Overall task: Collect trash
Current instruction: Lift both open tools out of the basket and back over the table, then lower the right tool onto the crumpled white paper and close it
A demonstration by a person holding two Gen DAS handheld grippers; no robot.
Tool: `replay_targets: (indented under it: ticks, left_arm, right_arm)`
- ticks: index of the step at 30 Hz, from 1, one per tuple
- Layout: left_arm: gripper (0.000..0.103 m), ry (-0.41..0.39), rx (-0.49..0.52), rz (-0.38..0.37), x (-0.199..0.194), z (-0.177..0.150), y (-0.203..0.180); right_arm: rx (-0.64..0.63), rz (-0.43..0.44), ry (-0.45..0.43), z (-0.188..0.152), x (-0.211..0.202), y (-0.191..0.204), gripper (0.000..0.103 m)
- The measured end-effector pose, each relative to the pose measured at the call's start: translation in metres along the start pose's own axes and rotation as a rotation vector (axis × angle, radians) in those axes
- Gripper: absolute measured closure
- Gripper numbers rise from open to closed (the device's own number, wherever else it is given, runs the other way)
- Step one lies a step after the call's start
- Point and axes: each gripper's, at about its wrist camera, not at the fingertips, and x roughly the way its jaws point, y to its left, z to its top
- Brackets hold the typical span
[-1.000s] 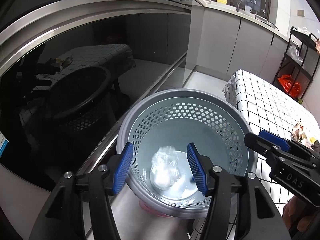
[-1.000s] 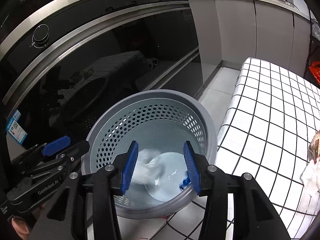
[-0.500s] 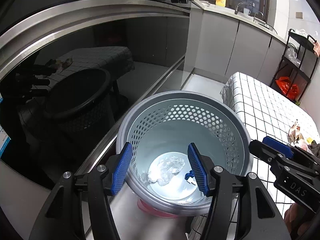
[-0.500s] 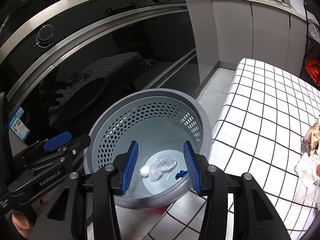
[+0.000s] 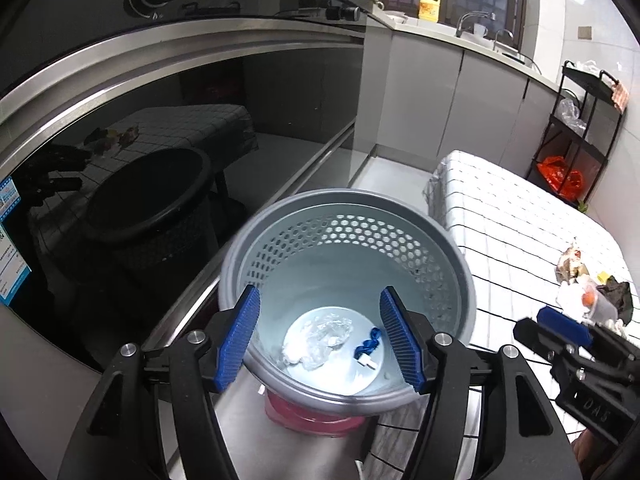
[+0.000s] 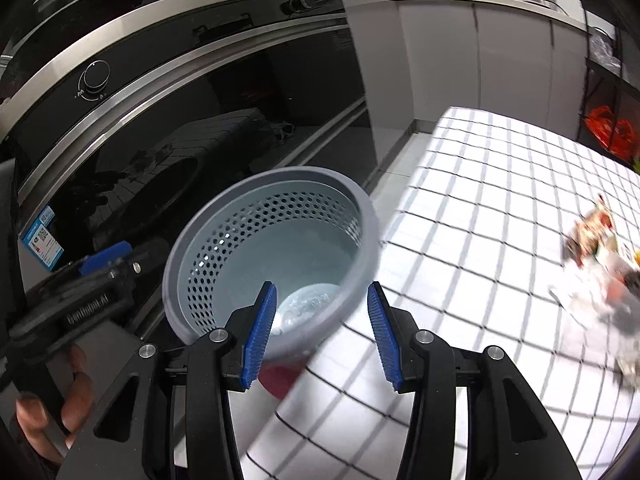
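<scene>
Hovered over the grey perforated bin (image 5: 348, 240), the left tongs (image 5: 320, 336) empty and opening wider, nothing between the blue pads. Already lay at the bin's bottom: a crumpled clear plastic wrap (image 5: 324, 334) and a small blue scrap (image 5: 370, 344) beside it. Stood at the edge of the checked bench (image 5: 520, 232), next to the dark oven door (image 5: 160, 140), on something red. Judged the step in hand as the gap between a drop into the bin and the next pick-up.

Right tongs (image 6: 322, 334) spread partway and likewise empty, aimed across the bin's near rim toward the bench; view blurred, so detail on the far items poor. Remaining trash pile (image 5: 592, 288) sat on the bench well apart from the bin, off to the right: wrappers, a small container with an orange spot, something dark.

Next move, as a judgement: swing one pair of tongs over to the pile, lower around a single loose piece, pinch lightly, carry back above the bin.
</scene>
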Motion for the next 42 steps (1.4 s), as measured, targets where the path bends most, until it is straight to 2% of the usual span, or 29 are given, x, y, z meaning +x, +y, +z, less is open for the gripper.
replay_targets:
  ticks: [6,17,24,31,37,42]
  left_arm:
    - [0.036,-0.033,0.059,-0.006,-0.015,-0.003,-0.028]
    - [0.032,-0.054,0.166,-0.118,-0.044,-0.011,-0.098]
    - [0.032,-0.035,0.215,-0.216,-0.046,-0.017,-0.157]
    - [0.030,-0.030,0.231,-0.277,-0.039,-0.019,-0.213]
    - [0.030,-0.009,0.235,-0.281,-0.021,-0.025,-0.245]
    - [0.030,0.012,0.255,-0.251,-0.004,-0.034,-0.253]
  right_arm:
    - [0.049,-0.061,-0.019,-0.028,-0.036,-0.032,0.052]
    - [0.107,-0.230,-0.077,-0.066,-0.126,-0.125,0.046]
    - [0.189,-0.325,-0.084,-0.082,-0.154,-0.192,0.046]
    - [0.201,-0.330,-0.078,-0.077,-0.155,-0.223,0.042]
    - [0.223,-0.300,-0.069,-0.069,-0.137,-0.242,0.041]
    - [0.221,-0.295,-0.032,-0.071,-0.117,-0.247,0.041]
